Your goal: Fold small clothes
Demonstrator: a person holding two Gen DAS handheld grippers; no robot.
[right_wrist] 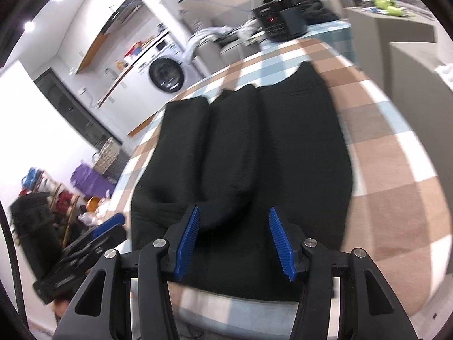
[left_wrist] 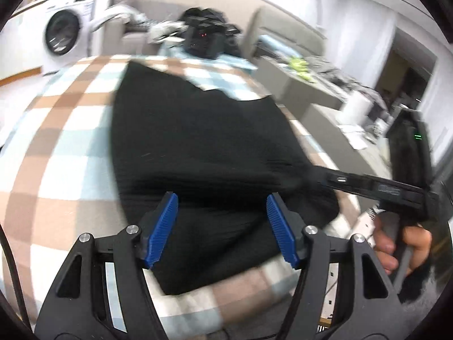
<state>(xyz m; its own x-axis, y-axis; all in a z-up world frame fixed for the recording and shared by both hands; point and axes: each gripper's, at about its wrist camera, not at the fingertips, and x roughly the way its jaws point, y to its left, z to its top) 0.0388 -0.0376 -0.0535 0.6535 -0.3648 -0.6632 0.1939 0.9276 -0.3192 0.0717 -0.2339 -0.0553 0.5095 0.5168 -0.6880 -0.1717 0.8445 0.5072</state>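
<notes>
A black garment point(left_wrist: 198, 141) lies spread on a table with a brown, white and pale blue checked cloth point(left_wrist: 56, 130). It also shows in the right wrist view point(right_wrist: 254, 155), with long folds running away from me. My left gripper point(left_wrist: 222, 201) is open, hovering over the garment's near edge, holding nothing. My right gripper point(right_wrist: 233, 215) is open too, over the near edge. The right gripper also shows in the left wrist view point(left_wrist: 300, 182), reaching in from the right with its tip at the garment's right side. The left gripper shows at the left edge of the right wrist view point(right_wrist: 113, 222).
A black box with red lights point(left_wrist: 202, 39) stands at the table's far end, dark clothes behind it. A washing machine point(left_wrist: 63, 31) is at the back left. Grey counters point(left_wrist: 297, 79) with clutter stand to the right. Baskets and bags point(right_wrist: 56, 198) sit on the floor left.
</notes>
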